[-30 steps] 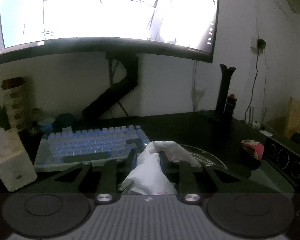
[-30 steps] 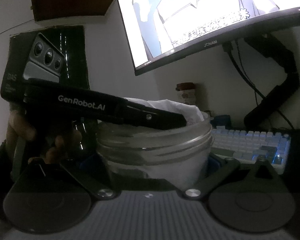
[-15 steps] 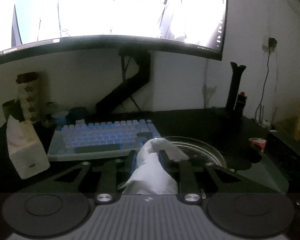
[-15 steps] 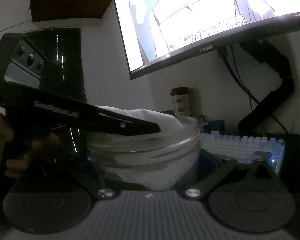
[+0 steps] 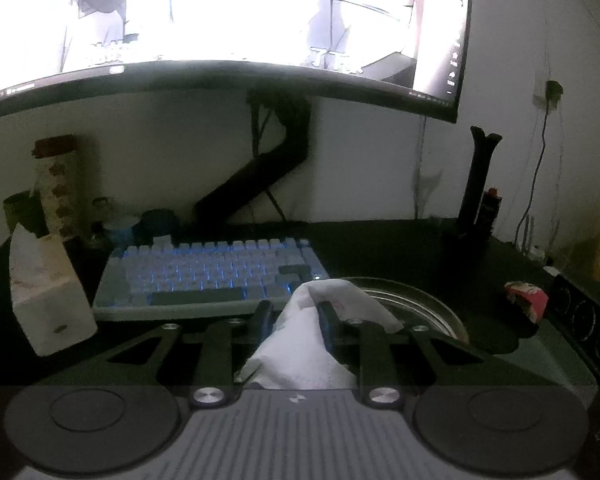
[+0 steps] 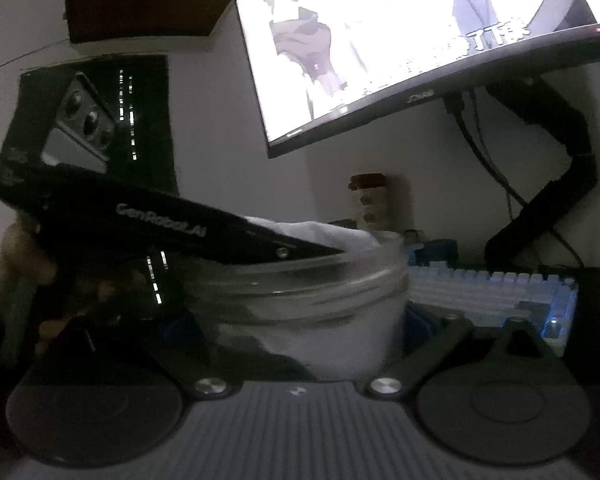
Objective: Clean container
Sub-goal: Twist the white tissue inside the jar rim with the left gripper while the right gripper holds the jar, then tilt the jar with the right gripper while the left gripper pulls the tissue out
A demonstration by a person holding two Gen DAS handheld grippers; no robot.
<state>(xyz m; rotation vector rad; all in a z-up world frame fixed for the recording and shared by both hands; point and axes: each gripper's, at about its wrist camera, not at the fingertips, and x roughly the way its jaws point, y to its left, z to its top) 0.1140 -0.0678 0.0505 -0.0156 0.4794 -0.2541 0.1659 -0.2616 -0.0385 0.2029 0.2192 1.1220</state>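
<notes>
**Tissue held at the mouth of a clear jar on a dark desk**

On a dark desk under a large, bright curved monitor (image 5: 220,20), two hand-held grippers meet at one clear, round, wide-mouthed plastic jar (image 6: 300,304). From the left wrist view, the left gripper (image 5: 294,312) has its two black fingers drawn narrow, pinching a crumpled white paper tissue (image 5: 308,344) that bulges above and below them. Just past the fingertips lies the jar's round rim (image 5: 420,300), seen from above; the tissue's upper fold hangs over its near edge.

From the right wrist view, the jar sits close and upright between the right gripper's (image 6: 300,320) two fingers, whose blue pads (image 6: 414,320) lie against its sides, so this claw is clamped on the jar. The left gripper's black body, with white lettering, slants down from the left to the jar's mouth, where the white tissue shows above the rim. A person's hand (image 6: 24,256) grips that tool at the left edge.

Behind the jar lies a pale blue backlit keyboard (image 5: 216,272). A white tissue pack (image 5: 48,292) stands at the left of the desk, a tall patterned tumbler with a brown lid (image 5: 58,188) behind it. A black monitor arm (image 5: 260,176) rises by the wall.
</notes>
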